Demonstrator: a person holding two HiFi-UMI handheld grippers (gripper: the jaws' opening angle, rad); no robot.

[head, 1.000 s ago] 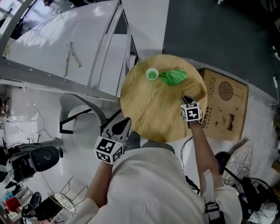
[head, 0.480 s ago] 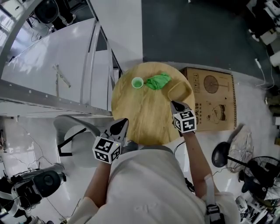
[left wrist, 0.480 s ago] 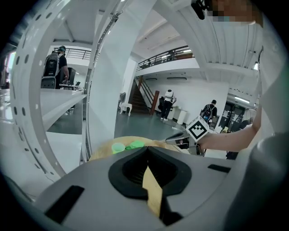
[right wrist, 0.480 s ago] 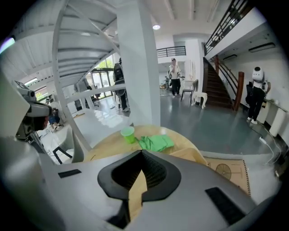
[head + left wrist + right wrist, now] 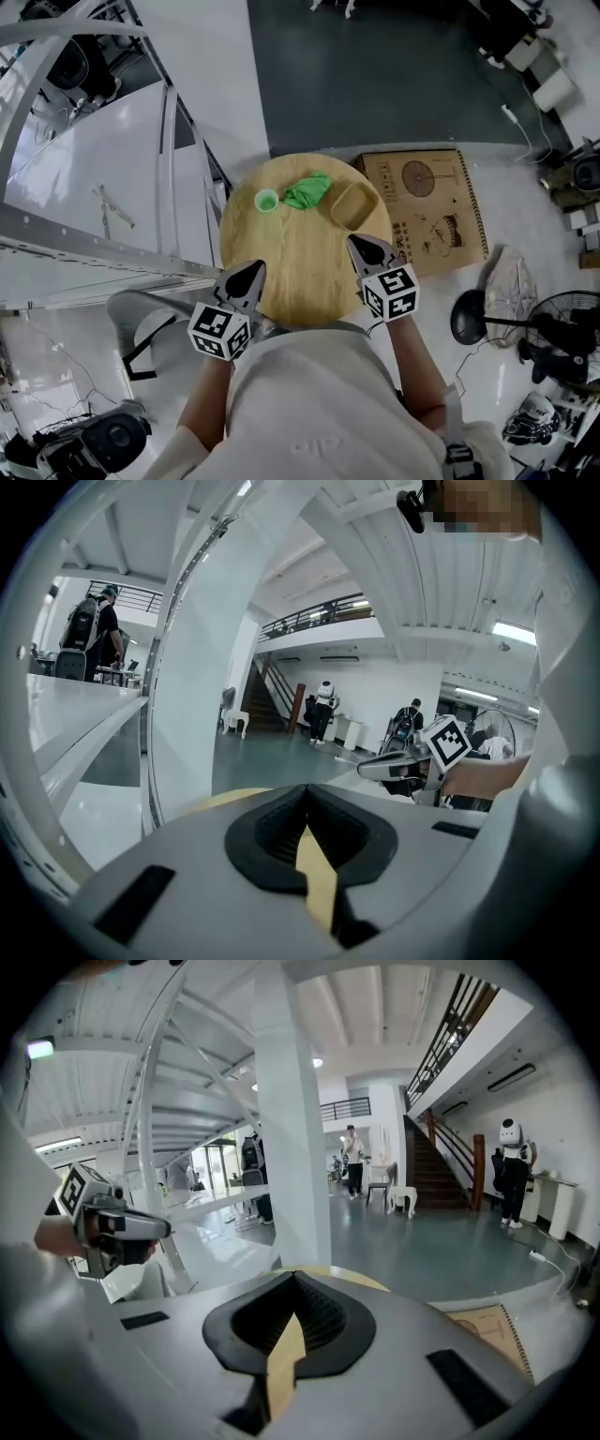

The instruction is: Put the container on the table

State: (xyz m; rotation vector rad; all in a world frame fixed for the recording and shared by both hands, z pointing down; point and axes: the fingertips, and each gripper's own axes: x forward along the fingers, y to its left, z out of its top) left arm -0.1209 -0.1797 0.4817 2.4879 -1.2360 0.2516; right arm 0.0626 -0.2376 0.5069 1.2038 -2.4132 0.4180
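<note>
A shallow tan container (image 5: pixel 350 206) lies on the round wooden table (image 5: pixel 300 258), at its far right side. Beside it are a crumpled green cloth (image 5: pixel 307 191) and a small green cup (image 5: pixel 266 200). My right gripper (image 5: pixel 356 242) is shut and holds nothing; it hovers over the table's near right part, a short way back from the container. At the table's near left edge my left gripper (image 5: pixel 253 269) is shut and empty too. In both gripper views only a strip of the table edge (image 5: pixel 234 799) (image 5: pixel 352 1277) shows past the jaws; the container is hidden there.
A printed cardboard box (image 5: pixel 422 206) lies flat on the floor right of the table. White metal beams (image 5: pixel 112 253) and a white chair (image 5: pixel 159 328) stand to the left. A black fan (image 5: pixel 553 328) is at the right. Several people stand far off.
The right gripper has pulled back from the container, which stays on the table. The head camera has risen, so the table looks smaller. The left gripper holds its place at the near edge.
</note>
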